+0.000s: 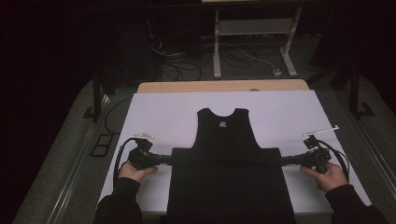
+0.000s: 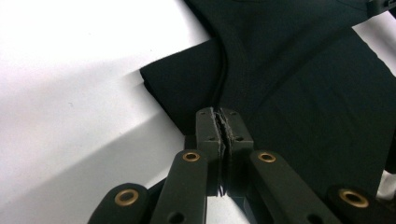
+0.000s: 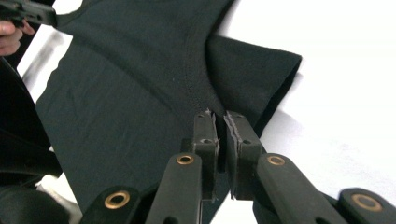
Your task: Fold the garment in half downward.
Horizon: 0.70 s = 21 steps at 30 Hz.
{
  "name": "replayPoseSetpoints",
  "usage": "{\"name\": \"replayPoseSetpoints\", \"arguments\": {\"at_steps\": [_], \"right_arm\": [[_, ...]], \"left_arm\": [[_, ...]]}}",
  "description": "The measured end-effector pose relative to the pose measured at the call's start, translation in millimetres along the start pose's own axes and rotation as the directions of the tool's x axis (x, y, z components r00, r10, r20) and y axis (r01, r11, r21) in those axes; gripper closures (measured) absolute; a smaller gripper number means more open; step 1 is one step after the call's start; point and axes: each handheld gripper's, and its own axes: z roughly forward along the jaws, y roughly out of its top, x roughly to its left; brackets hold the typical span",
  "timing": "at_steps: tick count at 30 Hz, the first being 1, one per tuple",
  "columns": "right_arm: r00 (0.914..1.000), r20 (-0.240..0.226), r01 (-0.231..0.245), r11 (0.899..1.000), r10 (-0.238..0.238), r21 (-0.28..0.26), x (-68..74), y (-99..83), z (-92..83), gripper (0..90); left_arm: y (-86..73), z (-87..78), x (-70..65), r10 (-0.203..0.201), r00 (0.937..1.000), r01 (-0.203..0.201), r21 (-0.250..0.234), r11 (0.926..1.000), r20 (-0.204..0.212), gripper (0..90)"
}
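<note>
— How are the hands set?
— Both forearms come in low and spread wide; the left hand (image 1: 135, 171) and right hand (image 1: 327, 175) each cup a gripper from beneath.
— And the grippers?
— The left gripper (image 1: 169, 159) and right gripper (image 1: 283, 160) point inward at each other — jaws pressed together.

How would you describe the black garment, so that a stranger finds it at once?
Look at the white table under the high view. In its middle lies a black sleeveless shirt, neck away from the person, lower half folded up. It is the one dark cloth there, pinched at each side by the left gripper and right gripper.
</note>
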Motion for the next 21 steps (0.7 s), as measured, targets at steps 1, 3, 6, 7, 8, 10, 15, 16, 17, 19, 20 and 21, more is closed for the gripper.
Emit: {"name": "replayPoseSetpoints", "arguments": {"at_steps": [1, 3, 6, 7, 8, 10, 15, 16, 17, 19, 20, 21], "right_arm": [[1.0, -0.001, -0.006, 1.0, 0.006, -0.006, 0.4, 0.1, -1.1, 82.2], [1.0, 0.002, -0.002, 1.0, 0.002, -0.016, 0.6, -0.3, -3.2, 82.3], [1.0, 0.001, 0.0, 1.0, 0.001, -0.029, 1.9, -0.6, -6.4, 82.5], [1.0, 0.003, 0.0, 0.999, 0.0, -0.033, 2.4, -0.9, -7.3, 82.4], [1.0, -0.003, -0.002, 0.999, 0.002, -0.032, 2.6, -1.2, -7.9, 82.5], [1.0, -0.005, -0.006, 1.0, 0.006, -0.024, 2.6, -2.5, -8.2, 82.4], [1.0, -0.006, -0.001, 1.0, 0.001, -0.001, 3.0, -5.7, -5.4, 82.0], [1.0, -0.008, 0.002, 1.0, -0.002, 0.001, 3.3, -5.9, -4.9, 81.5], [0.9999, -0.015, 0.002, 1.0, -0.002, 0.005, 3.5, -6.0, -4.5, 81.1], [0.9998, -0.017, 0.004, 1.0, -0.004, 0.009, 4.6, -6.4, -3.7, 79.8], [0.9998, -0.019, 0.004, 1.0, -0.004, 0.01, 4.7, -6.7, -3.2, 79.0], [0.9998, -0.018, 0.009, 1.0, -0.009, 0.012, 4.8, -7.0, -2.8, 77.8]], "left_arm": [[-0.2, -0.3, 0.2, -0.002, 1.0, 0.002, 0.0, 1.0, -0.002, 86.5], [0.1, -1.7, 0.3, -0.001, 1.0, 0.001, -0.005, 1.0, -0.008, 86.6], [1.1, -6.3, -0.4, 0.001, 0.9999, 0.0, -0.032, 0.9995, 0.011, 86.6], [1.1, -7.2, -1.0, 0.002, 0.9999, -0.002, -0.029, 0.9996, 0.016, 86.6], [0.7, -7.4, -1.1, 0.005, 0.9998, -0.005, -0.025, 0.9997, 0.019, 86.6], [-0.3, -6.6, -0.9, 0.003, 0.9998, -0.002, -0.013, 0.9999, 0.022, 86.6], [-1.3, -2.5, -1.2, 0.004, 0.9998, -0.004, 0.013, 0.9999, 0.021, 86.5], [-1.4, -1.6, -0.8, -0.001, 0.9997, 0.001, 0.019, 0.9998, 0.023, 86.4], [-1.4, -0.2, 0.2, -0.009, 0.9994, 0.008, 0.032, 0.9995, 0.033, 86.4], [-1.8, 2.2, 0.4, -0.012, 0.9994, 0.01, 0.046, 0.9989, 0.031, 85.7], [-1.6, 3.0, 0.5, -0.012, 0.9995, 0.011, 0.054, 0.9985, 0.03, 85.2], [-1.3, 3.5, 0.7, -0.012, 0.9994, 0.01, 0.062, 0.998, 0.033, 84.5]]}}
